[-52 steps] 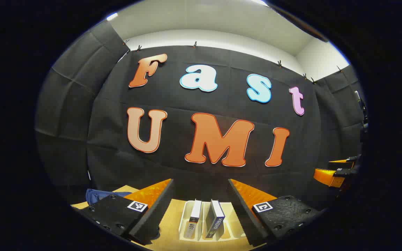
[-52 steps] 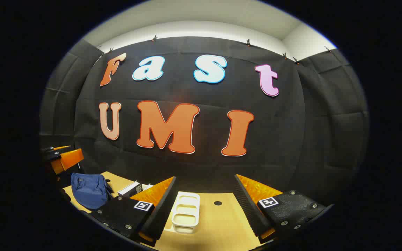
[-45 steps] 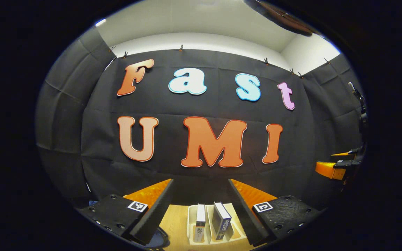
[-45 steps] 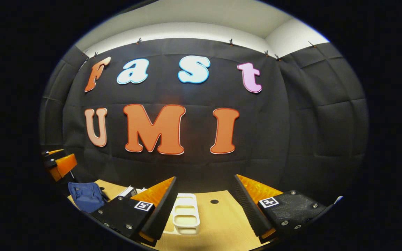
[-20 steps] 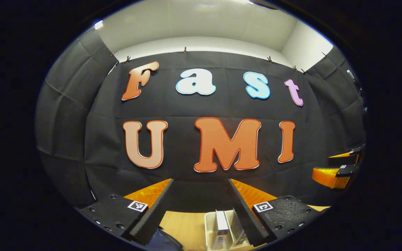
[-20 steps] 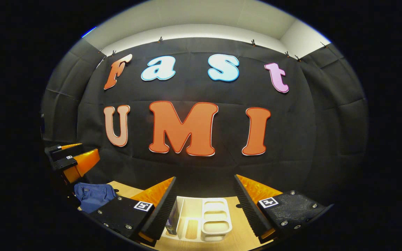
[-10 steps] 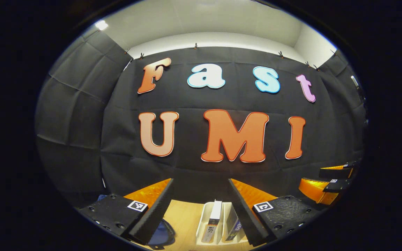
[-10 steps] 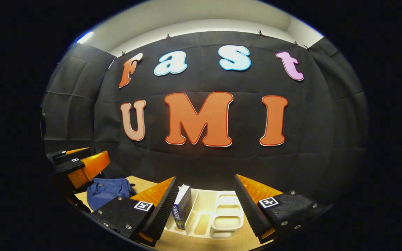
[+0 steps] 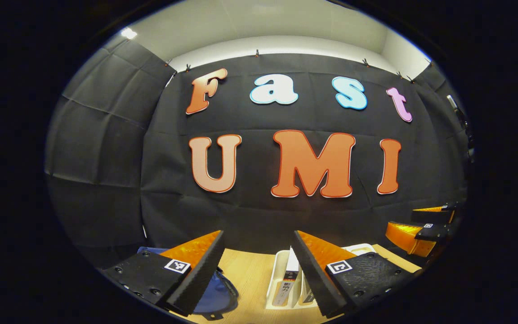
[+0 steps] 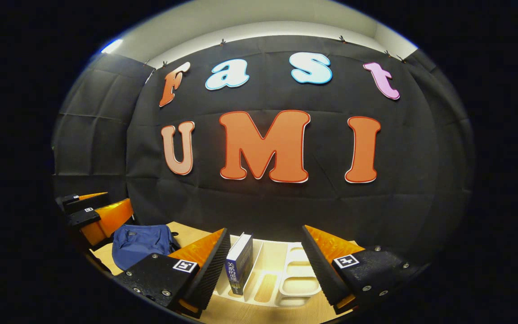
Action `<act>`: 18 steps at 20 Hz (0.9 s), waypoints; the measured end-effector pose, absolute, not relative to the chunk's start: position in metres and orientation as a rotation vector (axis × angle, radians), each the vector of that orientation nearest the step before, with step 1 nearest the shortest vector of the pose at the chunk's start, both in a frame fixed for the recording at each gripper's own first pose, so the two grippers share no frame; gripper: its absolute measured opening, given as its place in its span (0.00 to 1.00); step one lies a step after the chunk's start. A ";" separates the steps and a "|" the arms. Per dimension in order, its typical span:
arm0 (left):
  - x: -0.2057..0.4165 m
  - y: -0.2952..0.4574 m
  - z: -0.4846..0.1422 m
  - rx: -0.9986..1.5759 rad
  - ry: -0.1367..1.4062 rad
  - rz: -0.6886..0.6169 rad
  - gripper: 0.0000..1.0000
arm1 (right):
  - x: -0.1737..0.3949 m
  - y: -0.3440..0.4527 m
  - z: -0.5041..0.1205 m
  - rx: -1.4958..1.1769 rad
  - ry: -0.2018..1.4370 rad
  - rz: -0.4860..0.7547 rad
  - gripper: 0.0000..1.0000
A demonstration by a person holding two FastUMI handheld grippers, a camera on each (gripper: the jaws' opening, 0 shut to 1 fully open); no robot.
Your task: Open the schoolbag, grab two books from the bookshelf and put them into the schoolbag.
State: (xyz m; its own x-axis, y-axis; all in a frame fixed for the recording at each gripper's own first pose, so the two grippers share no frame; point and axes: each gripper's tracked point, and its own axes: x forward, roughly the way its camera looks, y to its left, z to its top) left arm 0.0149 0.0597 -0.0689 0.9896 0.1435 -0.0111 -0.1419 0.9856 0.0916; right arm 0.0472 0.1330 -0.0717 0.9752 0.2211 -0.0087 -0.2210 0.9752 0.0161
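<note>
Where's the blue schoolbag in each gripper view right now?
Left gripper view: schoolbag at bottom left, partly behind that gripper's own left finger.
Right gripper view: schoolbag at lower left, on the table.
Shared landmark: the white bookshelf, to the bag's right in both.

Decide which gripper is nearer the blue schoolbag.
Left. The left gripper hangs just above the schoolbag, which is beside its finger; from the right gripper the bag lies farther left.
</note>
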 end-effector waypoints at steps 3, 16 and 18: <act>0.019 0.082 -0.074 0.098 0.054 0.111 0.94 | 0.046 0.149 -0.076 0.028 0.043 0.192 0.94; 0.042 0.139 -0.125 0.057 0.222 0.034 0.94 | 0.055 0.188 -0.080 -0.037 0.083 0.133 0.94; 0.039 0.148 -0.155 0.062 0.334 0.031 0.95 | 0.056 0.195 -0.085 -0.044 0.097 0.149 0.94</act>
State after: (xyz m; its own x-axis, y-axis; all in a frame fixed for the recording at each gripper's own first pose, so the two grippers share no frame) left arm 0.0387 0.1479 -0.1551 0.9443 0.0401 -0.3267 -0.0197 0.9976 0.0657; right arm 0.0556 0.1954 -0.0853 0.9843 0.1457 -0.0993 -0.1500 0.9880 -0.0366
